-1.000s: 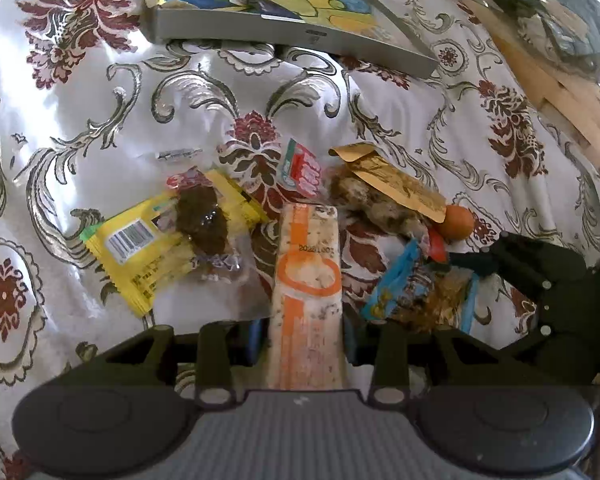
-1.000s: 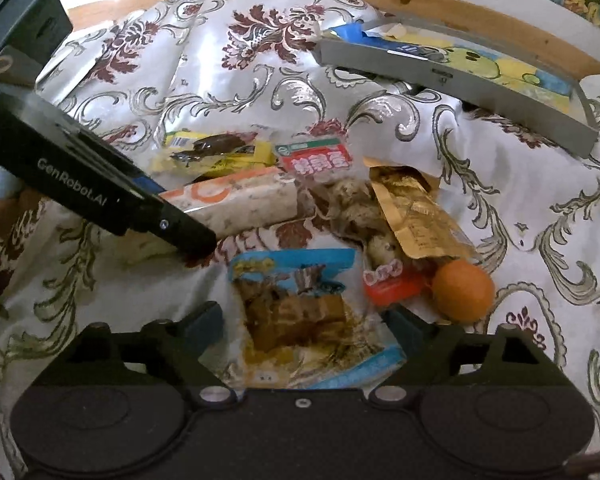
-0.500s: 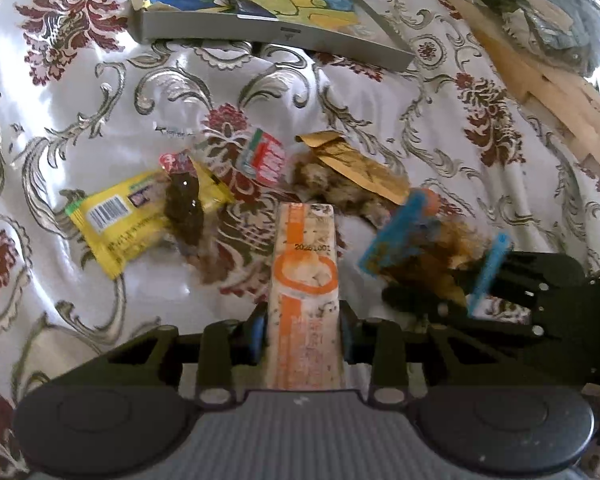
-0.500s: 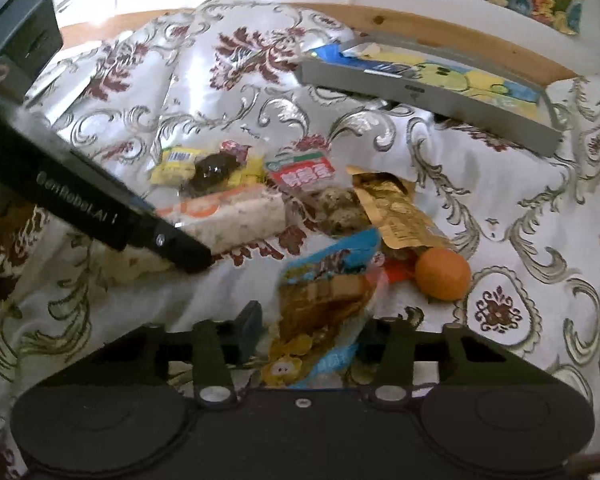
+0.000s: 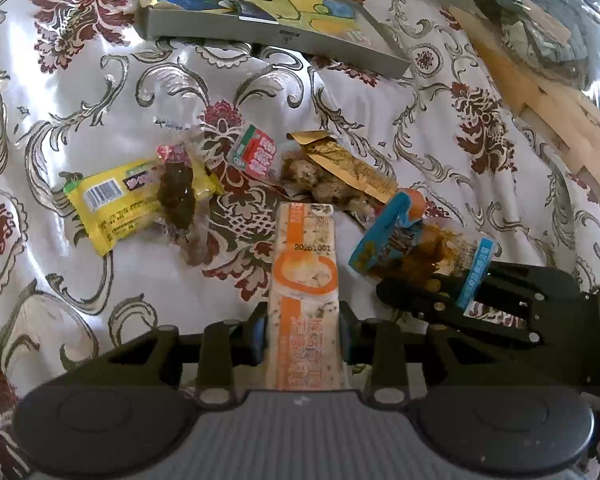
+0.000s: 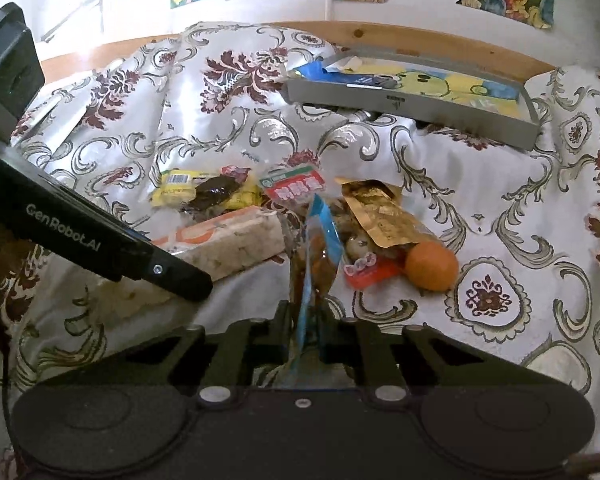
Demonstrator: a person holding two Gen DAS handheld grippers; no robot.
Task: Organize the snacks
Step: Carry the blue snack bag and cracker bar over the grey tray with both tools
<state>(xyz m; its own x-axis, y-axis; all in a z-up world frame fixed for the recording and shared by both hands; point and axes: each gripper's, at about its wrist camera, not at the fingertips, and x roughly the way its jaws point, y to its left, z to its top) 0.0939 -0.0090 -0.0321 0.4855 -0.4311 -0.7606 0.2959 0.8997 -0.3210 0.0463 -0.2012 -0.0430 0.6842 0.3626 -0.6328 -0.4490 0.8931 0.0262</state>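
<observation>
My left gripper (image 5: 303, 332) is shut on an orange-and-white snack bar (image 5: 304, 276), which sticks out forward over the cloth. From the right wrist view, that left gripper (image 6: 180, 280) comes in from the left with the bar (image 6: 228, 244). My right gripper (image 6: 306, 328) is shut on a blue snack packet (image 6: 314, 240), held on edge. In the left wrist view, the right gripper (image 5: 432, 300) and blue packet (image 5: 396, 236) are at the right. A yellow packet (image 5: 112, 200), a dark snack (image 5: 176, 196), a red-green packet (image 5: 256, 154), a gold packet (image 5: 348, 164) and an orange (image 6: 432, 266) lie on the cloth.
A grey tray (image 6: 400, 104) with a cartoon lining and some wrappers sits at the back, also in the left wrist view as the tray (image 5: 260, 42). A flowered white cloth (image 5: 60, 80) covers the surface. A wooden edge (image 5: 540, 92) runs along the right.
The right gripper's jaws closed on the blue packet, which was lying flat, and raised it onto its edge. The left gripper kept its hold on the snack bar and drew back slightly.
</observation>
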